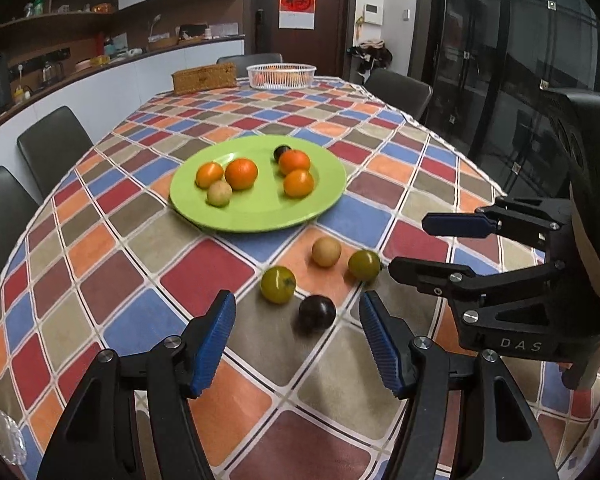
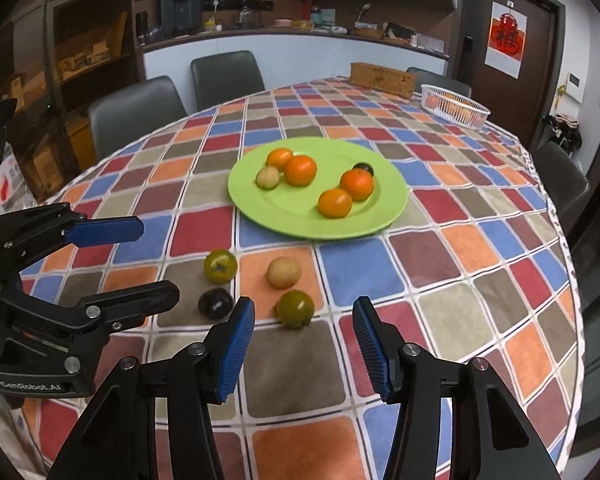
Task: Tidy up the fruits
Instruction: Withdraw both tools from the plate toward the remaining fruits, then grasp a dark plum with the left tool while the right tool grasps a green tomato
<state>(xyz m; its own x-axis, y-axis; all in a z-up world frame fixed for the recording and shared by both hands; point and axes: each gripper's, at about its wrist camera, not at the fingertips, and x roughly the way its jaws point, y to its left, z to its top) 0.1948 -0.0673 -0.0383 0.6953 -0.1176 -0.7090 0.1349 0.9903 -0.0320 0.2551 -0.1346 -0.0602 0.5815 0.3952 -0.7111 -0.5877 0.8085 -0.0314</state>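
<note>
Basket (image 1: 281,76) beyond plate (image 1: 260,216), chairs (image 1: 54,142) around, both tools empty

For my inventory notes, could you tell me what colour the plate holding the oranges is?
The plate is lime green, clearest in the left wrist view.

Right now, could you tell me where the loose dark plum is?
The dark plum lies on the tablecloth, off the green plate, just ahead of the left tool, beside a green fruit.
</note>
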